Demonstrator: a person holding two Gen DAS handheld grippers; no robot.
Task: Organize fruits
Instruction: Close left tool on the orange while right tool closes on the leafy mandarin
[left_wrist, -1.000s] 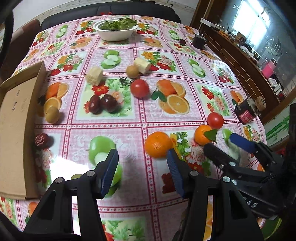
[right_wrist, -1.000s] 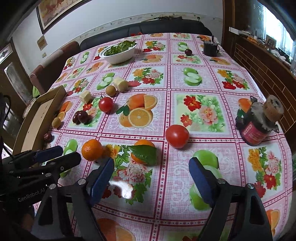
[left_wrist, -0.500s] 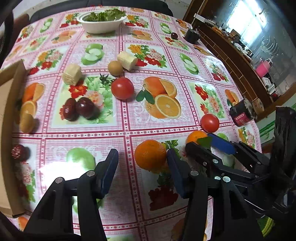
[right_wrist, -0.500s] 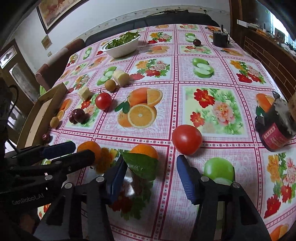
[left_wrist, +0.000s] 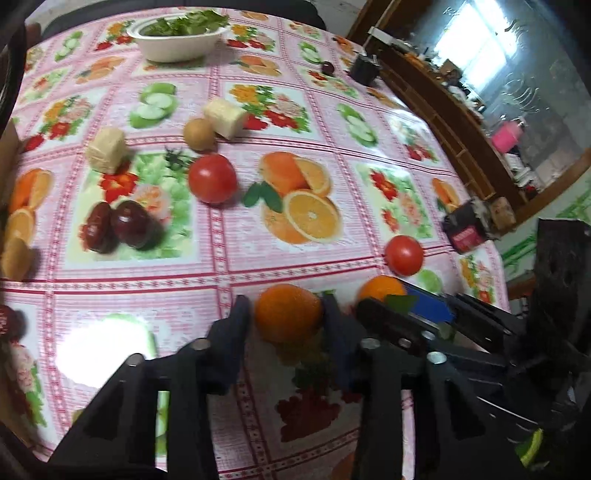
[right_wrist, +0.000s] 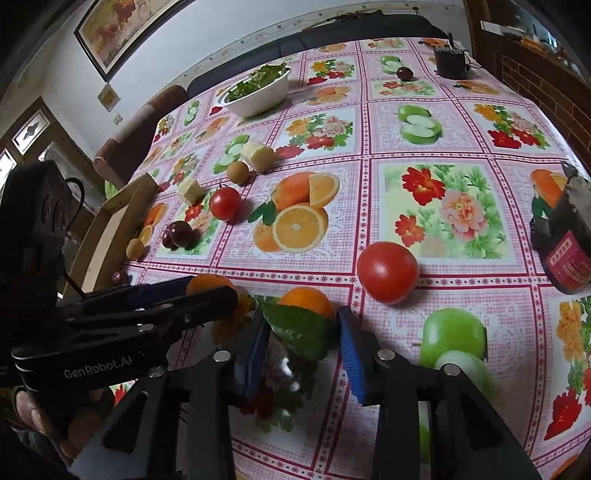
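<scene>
A plain orange (left_wrist: 288, 314) lies near the table's front edge, deep between the fingers of my left gripper (left_wrist: 286, 310). The jaws are closing and both pads look pressed against its sides. Just right of it a second orange (right_wrist: 306, 299) with a green leaf (right_wrist: 299, 328) sits at the fingertips of my right gripper (right_wrist: 303, 317). Those jaws are closing too, and the pads flank the leaf and the fruit's front without clearly pressing. The left gripper (right_wrist: 207, 291) shows in the right wrist view, and the right gripper (left_wrist: 402, 306) in the left wrist view.
Two tomatoes (right_wrist: 388, 271) (right_wrist: 225, 203), dark plums (left_wrist: 129, 225), a small brown fruit (left_wrist: 199, 129) and pale blocks lie on the fruit-print tablecloth. A cardboard box (right_wrist: 110, 236) stands at the left edge, a bowl of greens (left_wrist: 177, 37) far back, a dark jar (right_wrist: 565, 251) at the right.
Both grippers moved forward and down over the two oranges, and their jaws narrowed from wide open. The left one now encloses the plain orange, and the right one flanks the leafy one.
</scene>
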